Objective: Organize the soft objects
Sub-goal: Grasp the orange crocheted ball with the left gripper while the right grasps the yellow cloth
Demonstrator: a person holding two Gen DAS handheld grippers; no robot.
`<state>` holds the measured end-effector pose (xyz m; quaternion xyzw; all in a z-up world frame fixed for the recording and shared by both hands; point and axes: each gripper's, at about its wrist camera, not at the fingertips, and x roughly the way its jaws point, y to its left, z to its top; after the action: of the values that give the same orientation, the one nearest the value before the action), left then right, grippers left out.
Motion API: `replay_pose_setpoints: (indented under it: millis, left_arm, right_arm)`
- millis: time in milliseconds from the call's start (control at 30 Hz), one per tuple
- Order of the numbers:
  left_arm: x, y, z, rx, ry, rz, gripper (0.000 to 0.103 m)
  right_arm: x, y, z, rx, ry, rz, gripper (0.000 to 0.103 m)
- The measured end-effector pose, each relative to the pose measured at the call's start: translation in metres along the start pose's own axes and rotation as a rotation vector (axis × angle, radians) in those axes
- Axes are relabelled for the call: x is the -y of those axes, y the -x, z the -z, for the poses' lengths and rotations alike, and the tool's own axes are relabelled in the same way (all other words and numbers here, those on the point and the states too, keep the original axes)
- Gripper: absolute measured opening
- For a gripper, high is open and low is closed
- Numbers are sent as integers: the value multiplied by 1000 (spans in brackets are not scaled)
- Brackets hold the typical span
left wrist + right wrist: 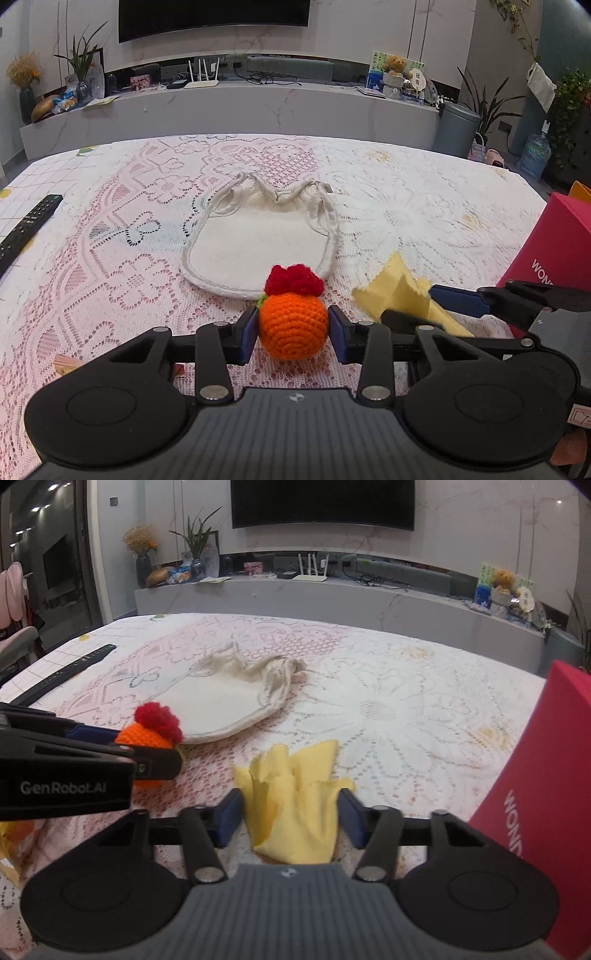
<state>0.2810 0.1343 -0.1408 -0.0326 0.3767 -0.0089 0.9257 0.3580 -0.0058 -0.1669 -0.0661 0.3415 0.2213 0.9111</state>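
The counter (pixel 406 177), under a lace cover, has open room beyond the one white drawstring bag (pixel 258 236) out to its far edge. One red box (pixel 535 794) walls off the right side; one remote (pixel 26 225) lies along the left edge. The left gripper (pixel 293 326) has its fingers clenched on one orange knitted ball (pixel 293 328), just near the bag's closest edge. The right gripper (pixel 291 812) grasps one yellow cloth (pixel 295 797) beside it.

Marble-veined wall with dark television (pixel 213 14), long grey console (pixel 229 110), potted plants, lace-covered table (pixel 424 192) in front.
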Motion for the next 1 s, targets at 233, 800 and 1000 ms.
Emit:
replay_pose_setpoints:
  millis: [233, 800, 1000]
  left_arm:
    - [4, 3, 0, 6, -23, 19, 45]
    - [12, 49, -1, 106, -67, 13, 45]
    - [16, 67, 0, 127, -63, 2, 45]
  right_arm:
    - [-3, 3, 0, 16, 3, 24, 6]
    - [-22, 69, -8, 119, 35, 59, 5]
    - [-21, 105, -4, 147, 32, 93, 5]
